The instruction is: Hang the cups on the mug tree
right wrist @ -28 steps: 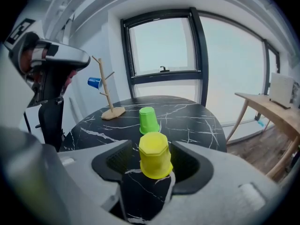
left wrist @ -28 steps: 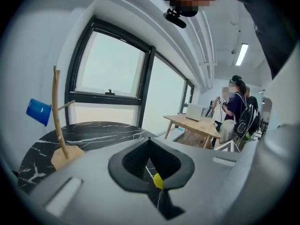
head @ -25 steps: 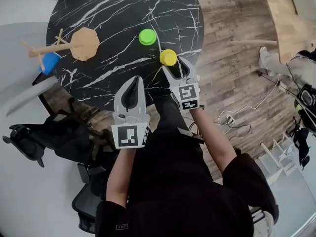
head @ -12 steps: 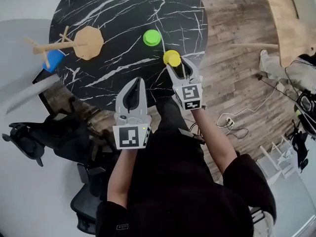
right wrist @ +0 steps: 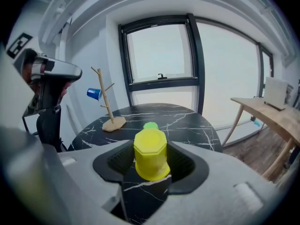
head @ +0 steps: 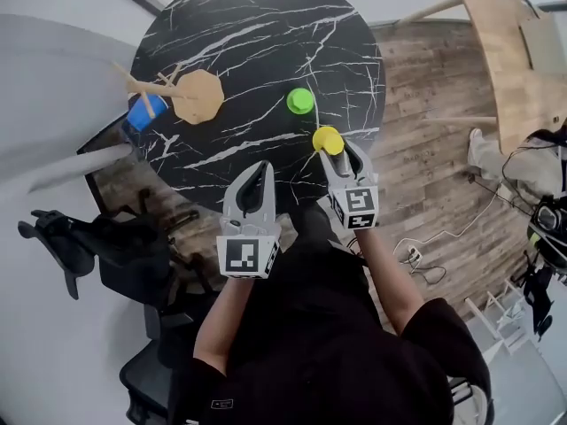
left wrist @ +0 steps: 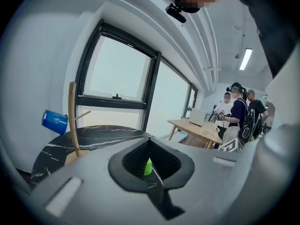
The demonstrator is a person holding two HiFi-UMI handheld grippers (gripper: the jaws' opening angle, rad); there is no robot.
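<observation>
Pickup step: my right gripper, jaws just closing, clamps wide around the yellow cup at the table's near edge, left gripper pinched shut and empty; next I'd carry it to a free peg on the mug tree by the hung blue cup.

Three cups showed, blue cup, green cup, yellow cup, one mug tree, one round table, one wooden table

Your head camera looked steeply down from high above on the round bench, your left gripper and right gripper. Each gripper camera sat low, close behind its own jaws, facing across the bench toward the windows; all three views shared the mug tree.
</observation>
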